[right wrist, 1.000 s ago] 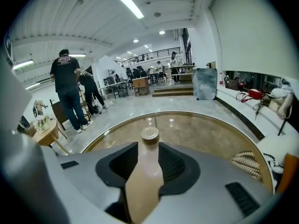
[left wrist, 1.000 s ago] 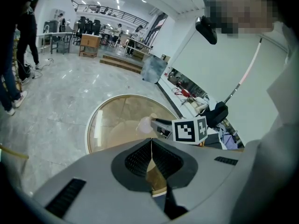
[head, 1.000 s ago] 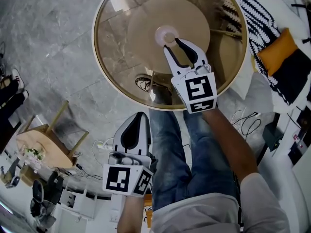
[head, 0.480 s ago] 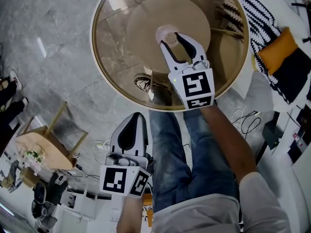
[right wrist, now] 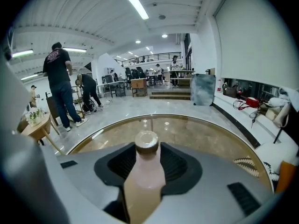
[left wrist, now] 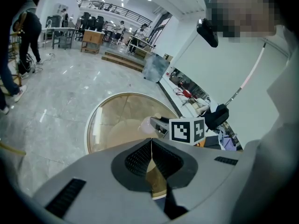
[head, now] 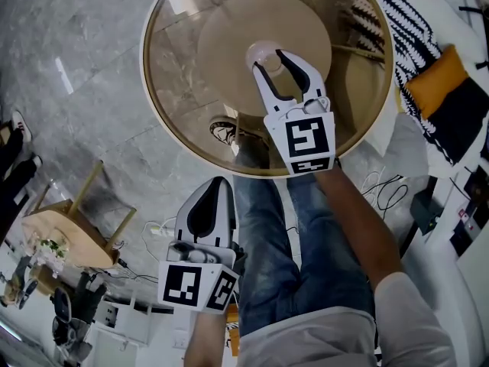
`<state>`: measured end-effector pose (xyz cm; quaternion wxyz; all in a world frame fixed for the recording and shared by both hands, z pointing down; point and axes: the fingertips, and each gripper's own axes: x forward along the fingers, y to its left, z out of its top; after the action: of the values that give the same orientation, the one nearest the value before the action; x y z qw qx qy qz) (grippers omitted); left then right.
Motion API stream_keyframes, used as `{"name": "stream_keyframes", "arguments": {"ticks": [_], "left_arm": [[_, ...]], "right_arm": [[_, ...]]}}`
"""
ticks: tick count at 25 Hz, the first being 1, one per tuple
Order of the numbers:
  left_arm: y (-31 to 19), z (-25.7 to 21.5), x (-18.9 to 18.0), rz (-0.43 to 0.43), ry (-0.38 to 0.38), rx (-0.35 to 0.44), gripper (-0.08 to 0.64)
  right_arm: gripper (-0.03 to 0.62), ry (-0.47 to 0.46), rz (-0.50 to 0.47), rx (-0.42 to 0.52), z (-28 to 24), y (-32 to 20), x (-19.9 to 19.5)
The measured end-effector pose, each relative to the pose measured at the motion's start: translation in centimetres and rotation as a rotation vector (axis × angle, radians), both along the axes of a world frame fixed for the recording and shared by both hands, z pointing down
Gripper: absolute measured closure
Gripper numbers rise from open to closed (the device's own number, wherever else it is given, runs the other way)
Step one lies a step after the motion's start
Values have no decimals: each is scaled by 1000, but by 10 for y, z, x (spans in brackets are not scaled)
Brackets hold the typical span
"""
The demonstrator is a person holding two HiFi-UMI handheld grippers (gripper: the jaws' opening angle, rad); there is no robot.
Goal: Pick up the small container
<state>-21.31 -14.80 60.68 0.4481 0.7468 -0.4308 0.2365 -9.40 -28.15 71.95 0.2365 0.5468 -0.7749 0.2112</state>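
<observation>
Desk [head: 172, 75]: a round glass top with a pale rim, over a grey marble floor [head: 92, 44].
Small container [head: 262, 52]: a pale pink bottle with a brownish cap stood upright near the middle of the desk, above the round base that showed through the glass.
Right gripper [head: 269, 60]: it reached over the near edge of the desk, angled down toward the small container.
Right fingers [head: 296, 73]: they had just been opening and stood wide apart. The small container rose between them, and in the right gripper view its body filled most of the gap. No firm squeeze on it could be made out.
Left gripper [head: 216, 186]: it was held low and off the desk, beside the person's jeans [head: 267, 235], well apart from the small container.
Left fingers [left wrist: 135, 160]: they were closed together along a thin line, with nothing between them.
Cushions: a black-and-white striped cushion [head: 401, 25] and an orange cushion [head: 435, 79] lay on white seating beyond the far right rim of the desk.
Wooden side table [head: 65, 232]: it stood on the floor, far to the left.
Background: people [right wrist: 58, 83] stood in the open hall beyond the desk.
</observation>
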Motion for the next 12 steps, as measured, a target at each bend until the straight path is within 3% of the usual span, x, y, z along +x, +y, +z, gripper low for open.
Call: {"name": "stream_keyframes", "arguments": {"ticks": [12], "left_arm": [[-7, 9, 4, 16, 17, -21, 541]], "right_arm": [[443, 40, -16, 49, -2, -6, -3]]}}
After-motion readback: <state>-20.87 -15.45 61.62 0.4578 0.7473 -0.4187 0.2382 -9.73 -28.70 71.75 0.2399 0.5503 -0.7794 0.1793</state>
